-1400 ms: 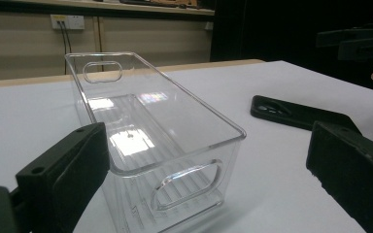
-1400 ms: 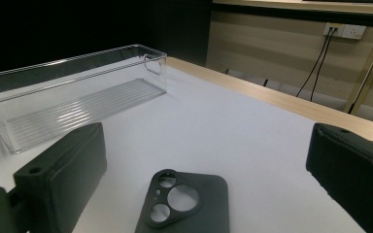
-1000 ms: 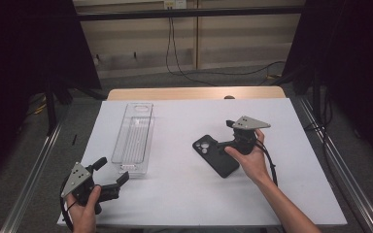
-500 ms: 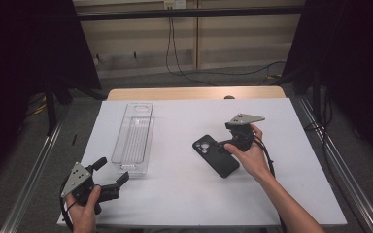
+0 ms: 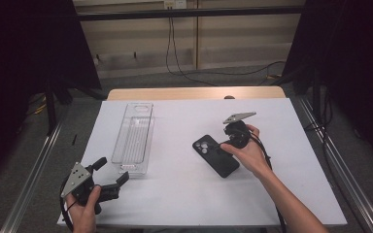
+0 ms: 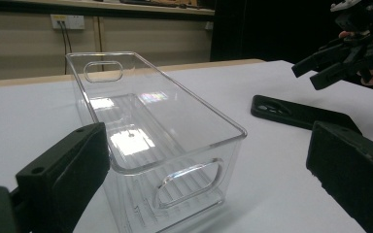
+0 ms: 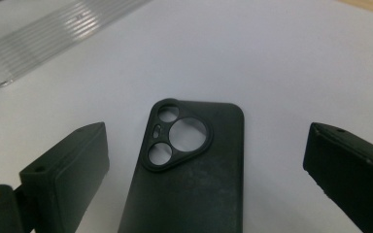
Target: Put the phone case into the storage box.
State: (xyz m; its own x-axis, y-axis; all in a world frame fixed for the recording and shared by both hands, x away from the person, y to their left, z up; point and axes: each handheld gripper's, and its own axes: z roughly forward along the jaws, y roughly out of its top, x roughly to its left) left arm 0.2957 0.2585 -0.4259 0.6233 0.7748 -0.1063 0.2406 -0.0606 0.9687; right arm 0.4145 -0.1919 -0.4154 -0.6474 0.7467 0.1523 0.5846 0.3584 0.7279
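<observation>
A black phone case (image 5: pixel 216 154) lies flat on the white table (image 5: pixel 175 194), right of centre, camera cut-outs toward the far left. My right gripper (image 5: pixel 222 144) hovers open over its far end; in the right gripper view the case (image 7: pixel 194 194) sits between the spread jaws (image 7: pixel 204 141), untouched. A clear plastic bin (image 5: pixel 136 138) stands empty left of centre. My left gripper (image 5: pixel 111 170) is open at the front left, just short of the bin's near end. In the left gripper view its jaws (image 6: pixel 206 141) frame the bin (image 6: pixel 150 126), with the case (image 6: pixel 296 112) and right gripper (image 6: pixel 311 74) beyond.
A wooden strip (image 5: pixel 194 93) runs along the table's far edge. Metal rails (image 5: pixel 34 174) flank the table on both sides, and cables (image 5: pixel 184 68) lie on the floor behind. Bare white tabletop spreads between bin and case and along the front.
The right gripper has shifted a little to the left and farther over the case's camera end. The left gripper, bin and case have stayed put.
</observation>
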